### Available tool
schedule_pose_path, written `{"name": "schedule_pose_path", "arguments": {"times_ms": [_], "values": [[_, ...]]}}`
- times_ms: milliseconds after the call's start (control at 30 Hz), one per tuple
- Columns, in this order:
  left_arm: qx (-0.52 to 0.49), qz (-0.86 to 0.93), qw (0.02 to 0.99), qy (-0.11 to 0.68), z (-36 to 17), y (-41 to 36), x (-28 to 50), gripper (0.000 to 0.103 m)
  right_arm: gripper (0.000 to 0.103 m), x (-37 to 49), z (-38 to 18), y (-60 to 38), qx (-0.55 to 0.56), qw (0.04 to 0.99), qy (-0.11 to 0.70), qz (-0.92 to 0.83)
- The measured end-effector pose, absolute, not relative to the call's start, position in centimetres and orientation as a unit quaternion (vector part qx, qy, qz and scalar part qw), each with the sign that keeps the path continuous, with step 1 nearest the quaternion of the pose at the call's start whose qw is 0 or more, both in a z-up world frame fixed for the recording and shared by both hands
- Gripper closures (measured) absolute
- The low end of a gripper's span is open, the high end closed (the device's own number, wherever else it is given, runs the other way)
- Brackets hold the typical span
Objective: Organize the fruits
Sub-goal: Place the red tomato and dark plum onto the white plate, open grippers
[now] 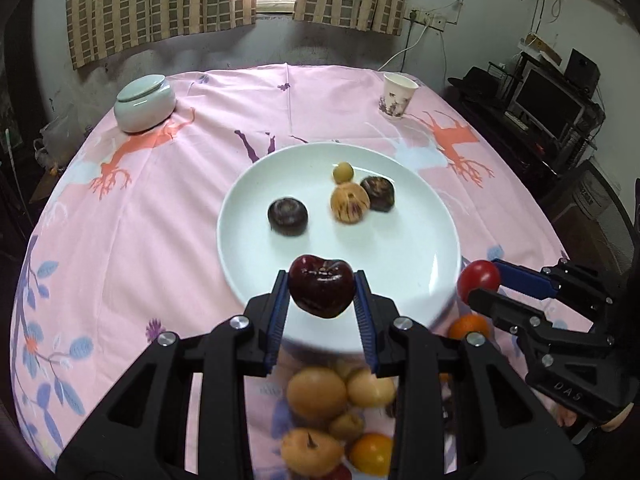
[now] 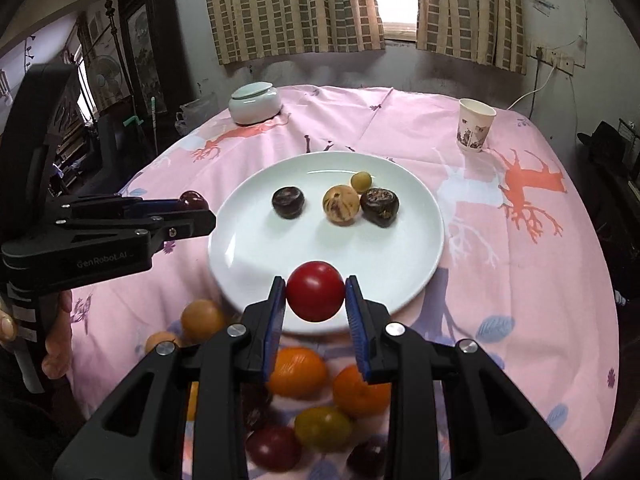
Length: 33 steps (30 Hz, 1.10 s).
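Both tongs hover at the near rim of the white plate (image 1: 400, 280), the left tongs (image 1: 321, 292) clenched on a dark plum (image 1: 321, 290), the right tongs (image 2: 316, 294) on a red tomato (image 2: 315, 291), plate just ahead

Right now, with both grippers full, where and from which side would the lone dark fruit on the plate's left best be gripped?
Grip the dark fruit across its widest middle, coming from above. It is squat and round, dimple up, and sits apart from the other three fruits, so both flanks look free. The plate rim is low; a steep approach probably clears it.
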<state>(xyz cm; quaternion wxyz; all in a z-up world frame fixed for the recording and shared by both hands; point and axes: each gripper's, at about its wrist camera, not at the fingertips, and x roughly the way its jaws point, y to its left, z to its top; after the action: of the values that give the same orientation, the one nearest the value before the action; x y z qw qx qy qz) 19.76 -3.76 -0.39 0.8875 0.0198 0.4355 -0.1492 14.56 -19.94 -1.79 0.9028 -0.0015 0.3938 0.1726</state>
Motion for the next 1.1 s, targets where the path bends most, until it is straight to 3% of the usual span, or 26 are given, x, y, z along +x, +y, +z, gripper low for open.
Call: {"name": "schedule_pose_path", "arguments": {"times_ms": [267,500,533,600,633,667,700,833,1033,1100], "values": [[0.000,-0.127,0.866,0.483,-3.1,-5.5,30.8,0.070,0.072,24.8,-5.6,-20.0,0.005,0.876,0.459,0.150],[-0.003,-0.128,0.856,0.501,-5.0,-6.4,34.7,0.069,0.072,27.8,-6.6,-19.2,-0.005,0.873,0.462,0.155],[-0.004,-0.126,0.855,0.503,-5.2,-6.5,35.1,0.067,0.070,28.0,-6.5,-19.1,-0.008,0.874,0.460,0.155],[-0.005,-0.123,0.856,0.503,-5.2,-6.5,35.4,0.042,0.069,28.1,-6.4,-19.0,-0.014,0.877,0.456,0.148],[-0.007,-0.122,0.859,0.498,-4.9,-6.3,35.3,0.040,0.065,27.9,-6.2,-18.9,-0.019,0.879,0.454,0.144],[-0.010,-0.122,0.861,0.493,-4.5,-6.1,35.2,0.038,0.045,27.6,-5.8,-18.9,-0.023,0.882,0.449,0.142],[-0.013,-0.124,0.863,0.489,-4.0,-5.9,34.9,0.036,0.038,27.1,-5.3,-19.0,-0.028,0.889,0.436,0.138],[-0.029,-0.133,0.873,0.469,-1.0,-4.6,32.2,0.031,0.038,24.4,-2.9,-19.4,-0.036,0.900,0.412,0.141],[-0.004,-0.124,0.904,0.409,1.9,-1.8,21.7,0.015,0.036,15.8,-0.8,-20.8,-0.053,0.907,0.389,0.152],[0.001,-0.118,0.910,0.397,1.2,-0.7,17.9,0.013,0.021,12.9,-1.2,-21.4,-0.047,0.907,0.390,0.154]]}}
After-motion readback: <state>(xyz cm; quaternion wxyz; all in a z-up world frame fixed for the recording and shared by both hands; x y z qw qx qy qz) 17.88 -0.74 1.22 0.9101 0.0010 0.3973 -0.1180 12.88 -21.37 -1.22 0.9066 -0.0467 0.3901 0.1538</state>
